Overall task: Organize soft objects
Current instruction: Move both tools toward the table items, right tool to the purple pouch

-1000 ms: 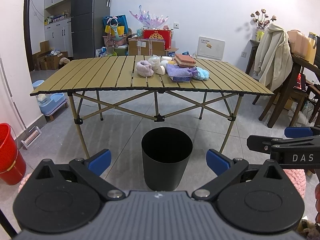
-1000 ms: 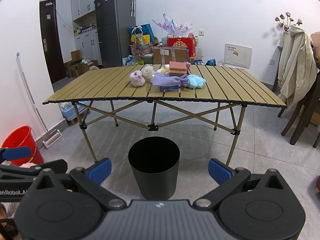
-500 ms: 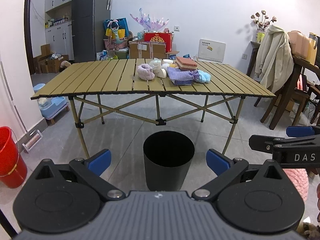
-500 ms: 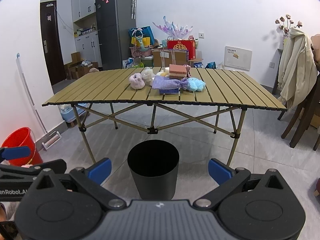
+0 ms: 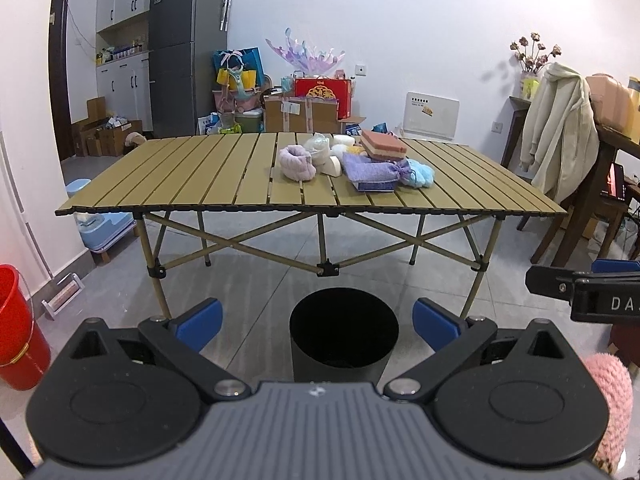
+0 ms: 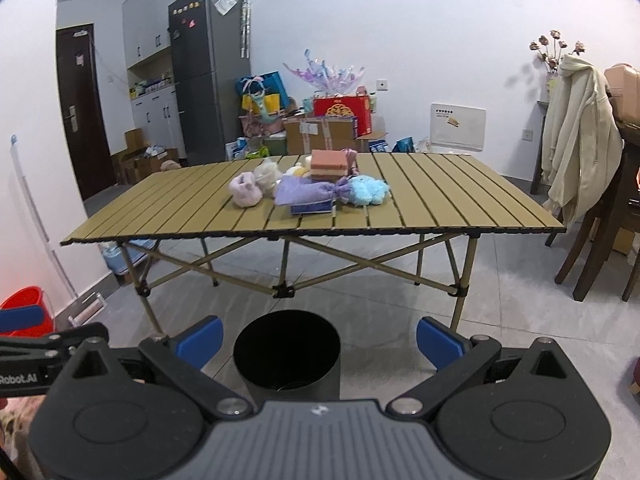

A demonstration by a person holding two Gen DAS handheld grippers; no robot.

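A pile of soft things sits mid-table on the tan slatted folding table [image 5: 200, 184] [image 6: 440, 200]: a pale pink fluffy item [image 5: 297, 163] [image 6: 245, 189], a lilac pouch [image 5: 370, 171] [image 6: 306, 192], a light blue fluffy item [image 5: 420, 174] [image 6: 369, 190], a pink layered sponge [image 5: 382, 148] [image 6: 329, 164] and white pieces [image 5: 320, 148]. A black round bin [image 5: 344, 330] [image 6: 286, 354] stands on the floor before the table. My left gripper [image 5: 317, 322] and right gripper [image 6: 319, 336] are both open, empty, well short of the table above the bin.
A red bucket [image 5: 18, 328] stands at the left wall. Wooden chairs with a cream jacket [image 5: 560, 136] stand right of the table. A fridge [image 5: 188, 48] and boxes [image 5: 304, 114] line the back wall. The right gripper's side [image 5: 584, 292] shows at the left view's edge.
Both grippers have risen and tilted up a little, so the table top and the bin sit lower in view. Both stay open; nothing on the table has moved.
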